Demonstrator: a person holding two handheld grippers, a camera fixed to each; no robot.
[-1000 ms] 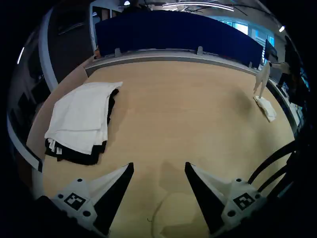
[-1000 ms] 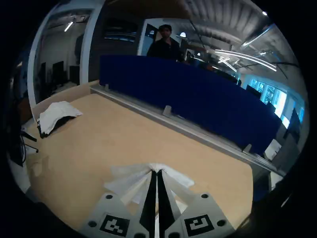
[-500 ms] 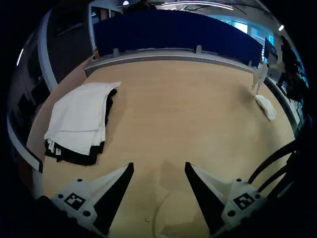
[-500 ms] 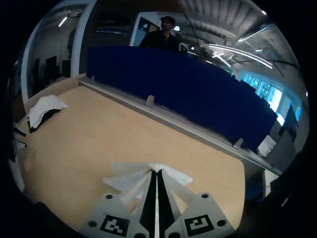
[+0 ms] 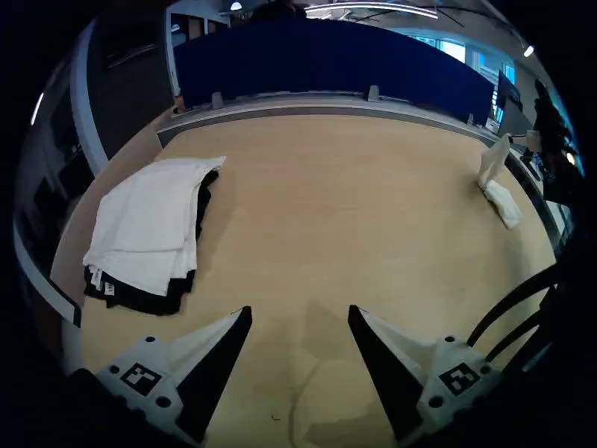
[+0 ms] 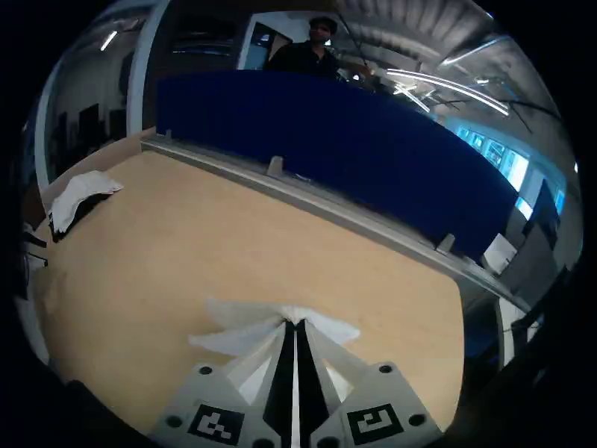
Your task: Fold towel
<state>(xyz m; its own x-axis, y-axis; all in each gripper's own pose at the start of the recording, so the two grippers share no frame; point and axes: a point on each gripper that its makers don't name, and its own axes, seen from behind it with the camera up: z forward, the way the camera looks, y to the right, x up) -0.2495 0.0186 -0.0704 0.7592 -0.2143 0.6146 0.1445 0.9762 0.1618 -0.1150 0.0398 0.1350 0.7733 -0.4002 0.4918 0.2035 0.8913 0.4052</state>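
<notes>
In the right gripper view, the right gripper (image 6: pixel 295 322) has its two fingers pressed together on a bunched part of the white towel (image 6: pixel 246 334). The cloth fans out to both sides of the fingertips, more of it to the left, above the light wooden table (image 6: pixel 172 246). In the left gripper view the same towel (image 5: pixel 501 196) sits at the table's right edge, toward the far right corner. One end is drawn up off the surface into a narrow peak, while the other end lies crumpled on the wood just beside the edge.

The left gripper (image 5: pixel 299 312) hangs over the near edge of the table with its fingers spread wide, and bare wood shows in the gap between them. It is well apart from the towel.

A stack of folded cloths (image 5: pixel 149 224), white ones on top of black ones, lies by the table's left edge, well apart from the towel. A blue partition (image 5: pixel 336 60) stands along the far edge behind a grey rail (image 5: pixel 321 104). In the right gripper view a person (image 6: pixel 313 52) in dark clothes stands behind the partition. Dark curved bars (image 5: pixel 515 306) cross the left gripper view by the table's near right corner; what they belong to cannot be told
</notes>
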